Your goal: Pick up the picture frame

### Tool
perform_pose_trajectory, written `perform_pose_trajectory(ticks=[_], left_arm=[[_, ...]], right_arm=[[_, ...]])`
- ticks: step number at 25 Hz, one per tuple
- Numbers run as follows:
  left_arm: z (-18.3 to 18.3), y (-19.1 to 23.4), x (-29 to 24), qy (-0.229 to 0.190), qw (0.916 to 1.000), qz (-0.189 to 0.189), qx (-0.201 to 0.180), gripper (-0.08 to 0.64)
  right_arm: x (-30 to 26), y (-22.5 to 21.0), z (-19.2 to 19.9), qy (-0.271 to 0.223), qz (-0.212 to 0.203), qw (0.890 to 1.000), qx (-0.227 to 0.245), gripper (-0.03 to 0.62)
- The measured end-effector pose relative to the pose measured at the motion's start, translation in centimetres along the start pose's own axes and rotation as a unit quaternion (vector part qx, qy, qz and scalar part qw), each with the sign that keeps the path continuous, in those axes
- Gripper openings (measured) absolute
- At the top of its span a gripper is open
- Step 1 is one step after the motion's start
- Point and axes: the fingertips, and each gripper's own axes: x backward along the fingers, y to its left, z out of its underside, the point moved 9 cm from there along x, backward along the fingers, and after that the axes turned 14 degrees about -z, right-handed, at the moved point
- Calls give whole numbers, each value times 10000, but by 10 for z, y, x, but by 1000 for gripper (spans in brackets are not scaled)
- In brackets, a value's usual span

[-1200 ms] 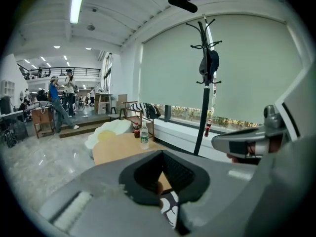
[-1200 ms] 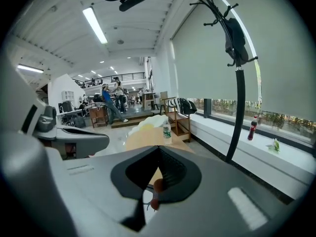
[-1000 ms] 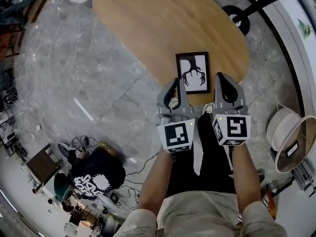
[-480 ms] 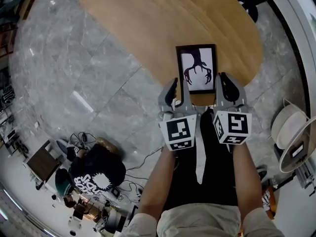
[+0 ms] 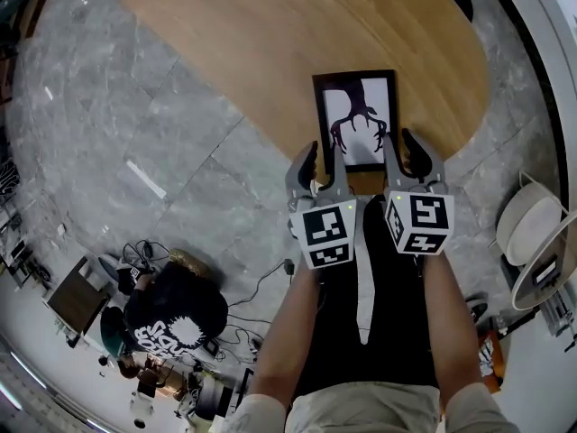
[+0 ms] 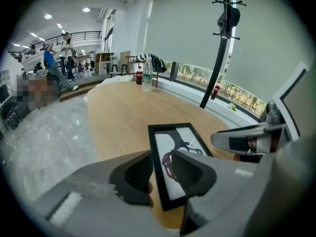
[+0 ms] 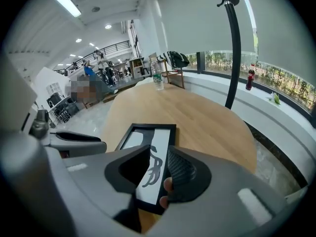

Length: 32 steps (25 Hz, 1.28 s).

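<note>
Black-edged, the picture frame point(image 5: 354, 120) lies flat at the near end of the oval wooden table point(image 5: 270, 43), with its long axis running straight away from me. I record the left gripper point(image 5: 320, 156) and right gripper point(image 5: 413, 152) with jaws apart, just opened. The frame's left and right edges sit between them, not pressed. Grey stone floor point(image 5: 135, 152) surrounds the table. Windows point(image 7: 276, 68) line the far wall.

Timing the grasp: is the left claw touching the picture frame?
Cannot tell. Left gripper view: the left claw, its jaws just opened wider, straddles the picture frame edge; one pad overlaps it, hiding any contact or gap.
</note>
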Motion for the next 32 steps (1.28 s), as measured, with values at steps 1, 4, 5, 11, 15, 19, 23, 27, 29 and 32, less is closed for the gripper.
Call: perform_pose_trajectory(ticks=[1, 4, 5, 11, 15, 19, 23, 27, 29, 32], left_arm=[[2, -1, -4, 55, 10000, -1, 0, 131], [9, -1, -16, 244, 9997, -3, 20, 151], [12, -1, -19, 313, 9995, 10, 35, 154], [21, -1, -33, 559, 9983, 71, 135, 161], [26, -2, -36, 649, 9978, 39, 166, 161], [29, -4, -38, 704, 9972, 79, 243, 163], [31, -3, -40, 730, 9964, 181, 398, 163], [32, -3, -41, 702, 9964, 262, 390, 130], [31, -4, -41, 717, 9963, 235, 404, 129], [29, -4, -41, 755, 9960, 196, 442, 127]], right_arm=[[-3, -2, 3, 56, 10, 10000, -40, 117], [-10, -7, 10, 208, 21, 9996, -212, 140], [-12, -7, 12, 246, 32, 9994, -247, 140], [-22, -14, 22, 388, 109, 9987, -324, 141], [-25, -15, 27, 464, 97, 9983, -339, 141], [-27, -17, 31, 537, 110, 9977, -388, 141], [-29, -19, 36, 572, 90, 9974, -423, 141], [-31, -19, 36, 540, 58, 9971, -529, 136], [-30, -20, 35, 543, 71, 9971, -521, 129], [-29, -21, 34, 531, 93, 9971, -533, 115]])
